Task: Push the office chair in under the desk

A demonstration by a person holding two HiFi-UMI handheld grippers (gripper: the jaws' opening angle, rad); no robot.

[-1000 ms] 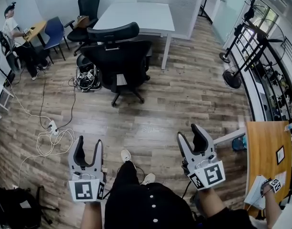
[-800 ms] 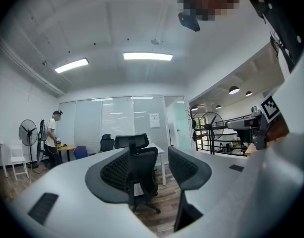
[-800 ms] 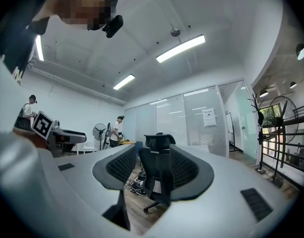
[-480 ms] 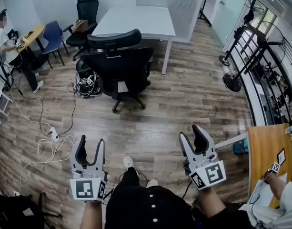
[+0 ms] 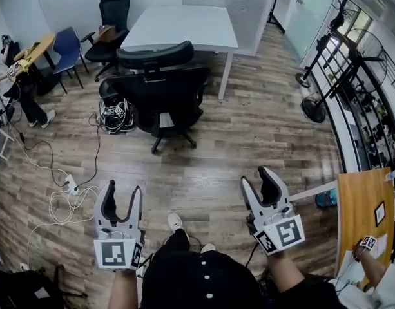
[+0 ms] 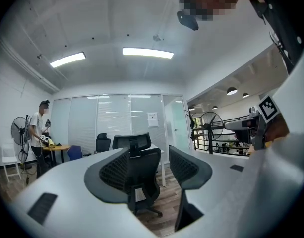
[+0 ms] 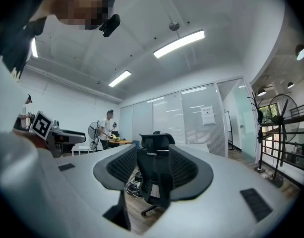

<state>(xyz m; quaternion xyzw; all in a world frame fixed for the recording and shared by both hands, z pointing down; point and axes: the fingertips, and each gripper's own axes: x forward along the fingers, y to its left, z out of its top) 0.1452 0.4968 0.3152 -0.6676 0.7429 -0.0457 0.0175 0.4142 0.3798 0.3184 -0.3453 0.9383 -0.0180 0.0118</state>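
readable text: none | paper notice (image 6: 152,119) on glass partition (image 6: 117,128): print too small to read

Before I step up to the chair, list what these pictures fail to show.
- Office chair seat: head view, hidden behind its own backrest and headrest.
- Space under the desk: head view, covered by the tabletop.
- Notice on the glass wall: left gripper view, too small to read.
- Person at the left: head view, cut off by the edge.

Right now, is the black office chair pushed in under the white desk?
Not pushed in: the office chair has its wheeled base on the floor, short of the desk.
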